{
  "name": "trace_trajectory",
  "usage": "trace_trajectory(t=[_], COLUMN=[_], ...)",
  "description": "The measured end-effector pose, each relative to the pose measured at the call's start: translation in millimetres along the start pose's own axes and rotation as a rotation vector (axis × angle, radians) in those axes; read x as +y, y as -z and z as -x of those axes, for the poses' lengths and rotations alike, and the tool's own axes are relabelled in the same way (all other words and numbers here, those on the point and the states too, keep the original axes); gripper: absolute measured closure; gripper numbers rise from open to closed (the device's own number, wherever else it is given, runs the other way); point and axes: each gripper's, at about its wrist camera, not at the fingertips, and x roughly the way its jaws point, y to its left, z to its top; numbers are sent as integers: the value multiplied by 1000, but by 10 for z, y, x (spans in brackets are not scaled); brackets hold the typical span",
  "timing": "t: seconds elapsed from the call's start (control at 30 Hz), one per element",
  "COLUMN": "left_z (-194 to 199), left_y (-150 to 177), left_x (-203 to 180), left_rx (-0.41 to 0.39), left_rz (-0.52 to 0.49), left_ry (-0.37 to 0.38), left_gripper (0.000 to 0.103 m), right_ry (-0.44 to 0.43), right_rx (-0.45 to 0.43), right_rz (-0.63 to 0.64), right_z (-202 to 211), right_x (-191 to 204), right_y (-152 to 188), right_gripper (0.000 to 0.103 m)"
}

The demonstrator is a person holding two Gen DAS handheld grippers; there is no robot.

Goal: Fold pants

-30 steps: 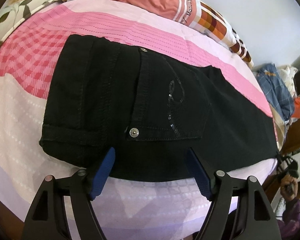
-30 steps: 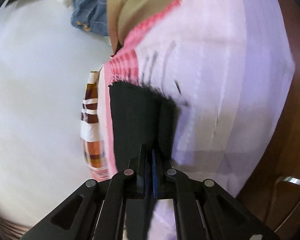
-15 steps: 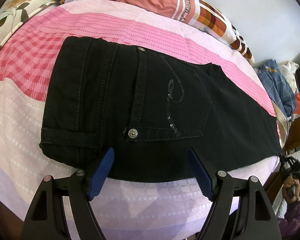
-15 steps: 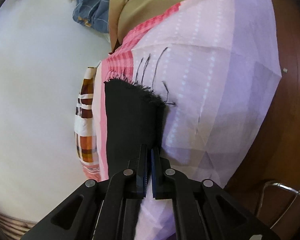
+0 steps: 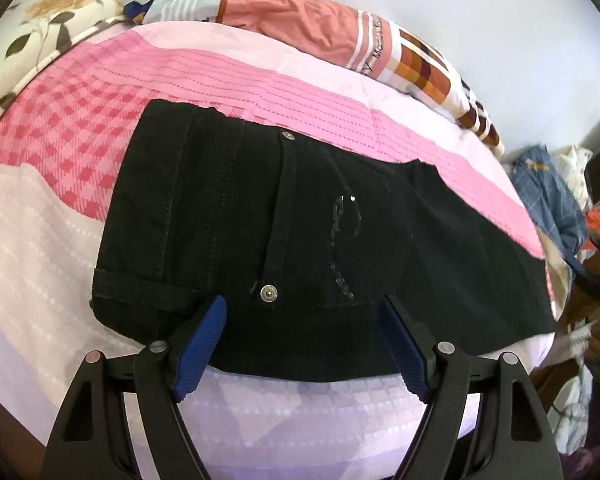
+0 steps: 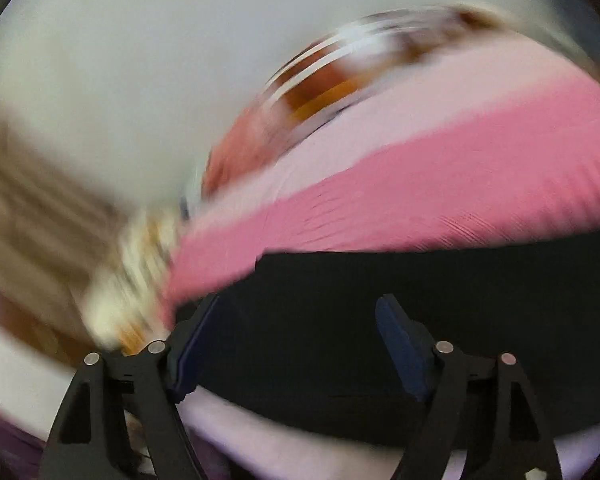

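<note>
Black pants [image 5: 300,220] lie flat across the pink bed sheet [image 5: 260,92], waistband at the left and back pocket with its rivets facing up. My left gripper [image 5: 303,300] hangs open just above the pants' near edge, its blue pads [image 5: 204,344] wide apart and holding nothing. The right wrist view is smeared by motion. In it my right gripper [image 6: 300,300] has its jaws opening wide over the black pants [image 6: 480,280]. The cloth lies beneath and beyond the pads, and nothing is pinched.
A salmon and checked quilt [image 5: 320,32] is bunched along the bed's far side, with a floral pillow [image 5: 48,28] at the far left. A heap of blue and white clothes [image 5: 548,192] sits off the right end of the bed.
My right gripper, which was shut on the frayed pant hem, has let go and swung round fast, so its view is blurred. The left gripper has hardly moved.
</note>
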Motion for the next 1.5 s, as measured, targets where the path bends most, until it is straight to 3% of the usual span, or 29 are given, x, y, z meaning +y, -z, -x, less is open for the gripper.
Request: trace_trajectory(t=[0.1,0.2,0.27,0.47,0.53,0.6,0.7,0.83,0.93,1.07,1.13,1.2,1.37,1.5], left_z=[41,140,229,424,436,445,463,440,430,487,540,590,658,487], left_y=[-14,-28,-44,-74,-87,-90,-94,-84,-65,0,51,118,246,189], left_x=[9,3,1,260,338,406,519,702,824,977,1012,1034,898,799], left_rx=[-16,-40,-73,-127,-130,-128,-134,-126,-131,-130,-125,-106,-98,-47], left_rz=[12,-7,-22,63,85,91,95,145,190,221,221,215,172,147], left_ry=[5,-23,-69,-135,-151,-193,-246,-282,-299,-323,-329,-299,-155,-108], left_gripper=[24,24,24,24,24,24,24,24,24,24,24,24,24,24], right_ry=[-38,-17,-18,-4,-9,-18,5,8,13,-44,-137,-185,-82,-98], right_rx=[150,266,328,462,505,538,534,455,389,327,301,294,239,239], right_rz=[209,343,385,453,459,505,541,484,369,260,151,85,220,191], right_z=[-861,-1513,-1816,-2275,-2401,-2458,-2476,-2397,-2421,-2436,-2418,-2425,-2394,-2410], right_x=[487,754,846,829,808,883,943,887,675,466,243,136,414,369], right_y=[-280,-423,-450,-463,-436,-398,-380,-465,-547,-547,-541,-552,-467,-488], right_gripper=[29,53,54,59,79,86,90,95,97,98,99,99,97,97])
